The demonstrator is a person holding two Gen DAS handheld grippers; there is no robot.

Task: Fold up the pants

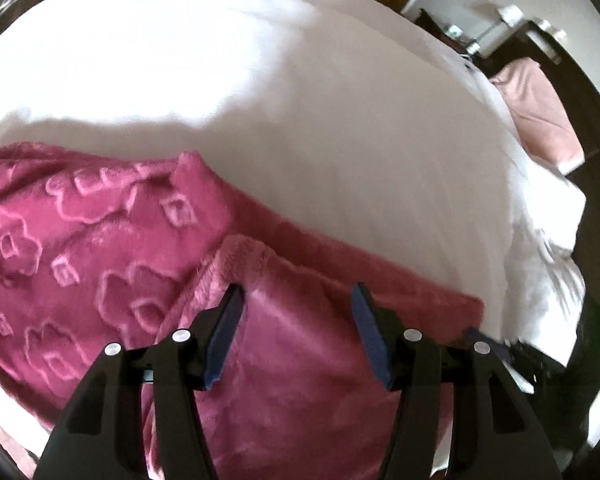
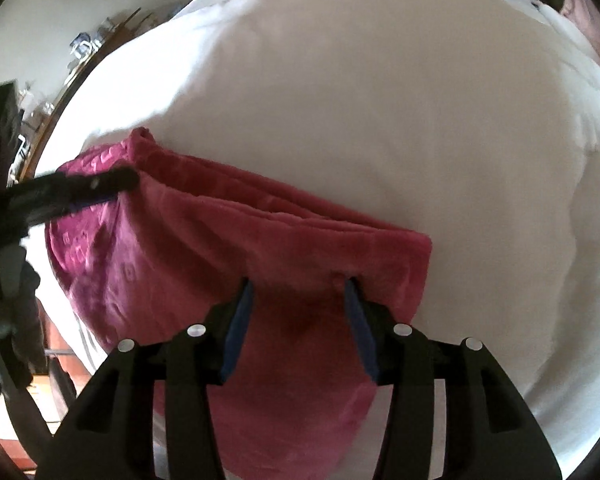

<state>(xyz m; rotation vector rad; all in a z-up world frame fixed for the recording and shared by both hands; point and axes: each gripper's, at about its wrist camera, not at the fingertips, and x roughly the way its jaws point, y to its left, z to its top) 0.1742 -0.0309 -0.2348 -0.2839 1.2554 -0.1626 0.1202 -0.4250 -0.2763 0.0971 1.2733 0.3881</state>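
Two tools over pink fleece pants (image 1: 112,248) lying lower left on the white bed (image 1: 300,128). Left tool (image 1: 296,300) jaws spread, fabric between, no pinch. Right tool (image 2: 298,284) likewise apart over the folded end, gripping nothing. Risk: thick plush slips or bunches if only one layer gets caught, skewing the fold. Bed edge close at lower left; open sheet above and right.
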